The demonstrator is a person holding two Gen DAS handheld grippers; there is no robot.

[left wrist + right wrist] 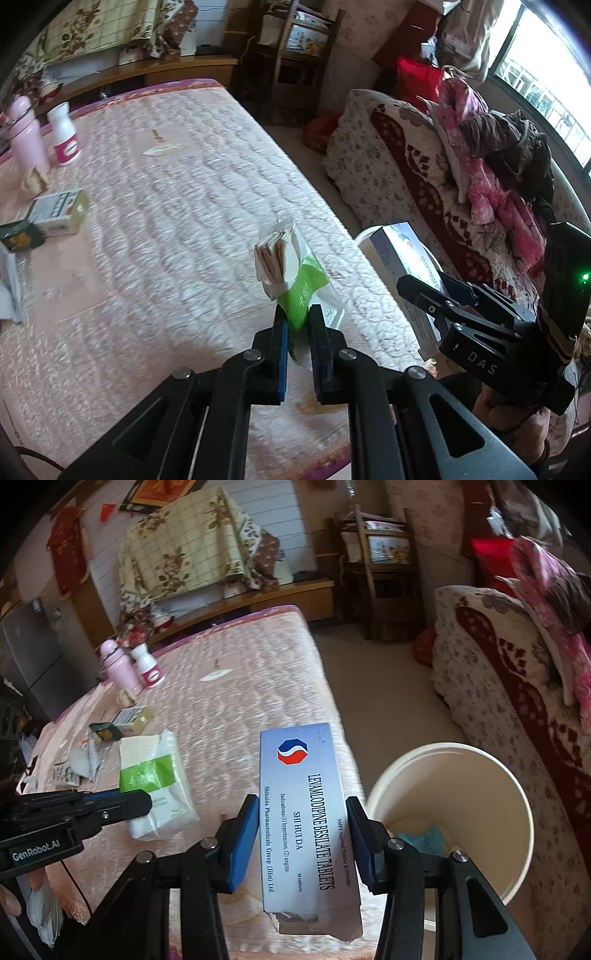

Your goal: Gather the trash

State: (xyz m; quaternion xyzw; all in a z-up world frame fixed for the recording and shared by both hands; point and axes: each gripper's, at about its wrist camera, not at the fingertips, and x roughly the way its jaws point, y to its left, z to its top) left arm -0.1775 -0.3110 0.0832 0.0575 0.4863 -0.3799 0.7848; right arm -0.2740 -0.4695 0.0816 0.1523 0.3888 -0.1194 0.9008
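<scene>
Both hands carry trash at once. The left gripper (298, 325) has its jaws pressed tight on a tissue pack (291, 273), green and white with folded tissues showing at its open top, held up above the bed (177, 206). The right gripper (301, 830) pinches a tablet box (306, 823) across its width, the torn end toward the camera, and holds it just over the bed's near edge beside the bin (491, 812), a white round tub standing on the floor between bed and sofa (517, 672). In the bin, something pale blue already lies at the bottom, so at least one piece seems collected. Neither held item is in yet: the box is close to the rim but not over the opening, and the pack is further off, on the bed side. More remains on the bed: a small carton (59, 214) with a dark packet (20, 236) touching it, a scrap of paper (162, 149) further up, and some wrappers near the left edge in the right view. The pink bottle (26, 133) and white jar (65, 134) stand upright and may not be trash. The task looks early to midway.
</scene>
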